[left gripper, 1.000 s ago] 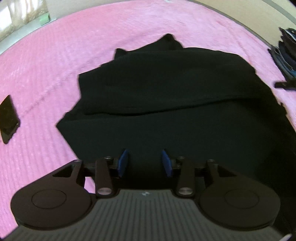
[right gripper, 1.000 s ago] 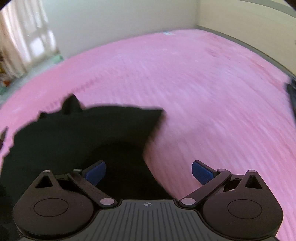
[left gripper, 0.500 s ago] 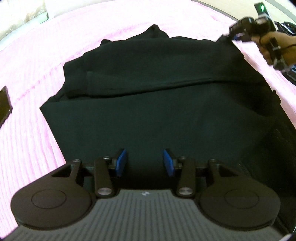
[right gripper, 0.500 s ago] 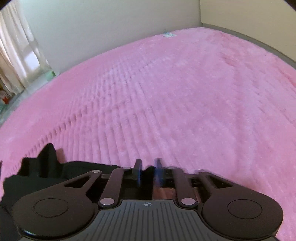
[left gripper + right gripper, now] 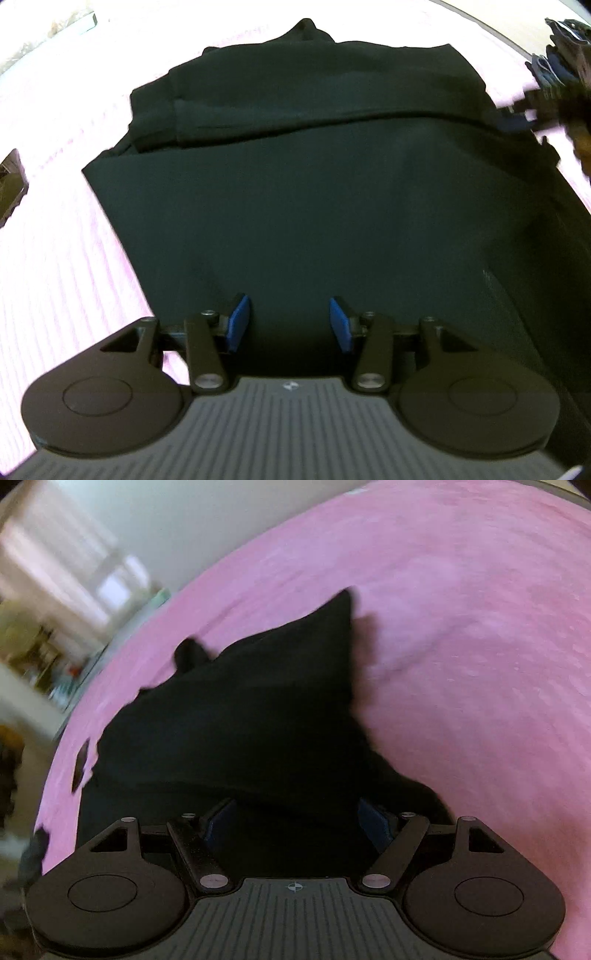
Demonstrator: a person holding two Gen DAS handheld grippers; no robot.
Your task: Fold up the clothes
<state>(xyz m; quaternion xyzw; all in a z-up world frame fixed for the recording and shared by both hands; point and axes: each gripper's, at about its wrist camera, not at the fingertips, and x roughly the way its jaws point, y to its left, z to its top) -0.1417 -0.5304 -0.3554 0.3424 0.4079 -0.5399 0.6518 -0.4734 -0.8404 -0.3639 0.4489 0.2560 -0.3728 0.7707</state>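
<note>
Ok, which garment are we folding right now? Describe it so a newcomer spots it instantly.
Look at the pink blanket covering the whole surface. In its middle lies a black garment, spread flat with its far part folded over in a thick band. The only other clothes are a bluish heap at the far right edge.

The garment [image 5: 314,192] filling the middle of the left wrist frame was plain black, with no print. Under it the bedcover [image 5: 480,664] was pink with a faint ribbed texture. Both grippers had blue pads [image 5: 238,321] on black fingers, above a grey ridged body. At the upper right lay a dark blue pile [image 5: 561,55].
</note>
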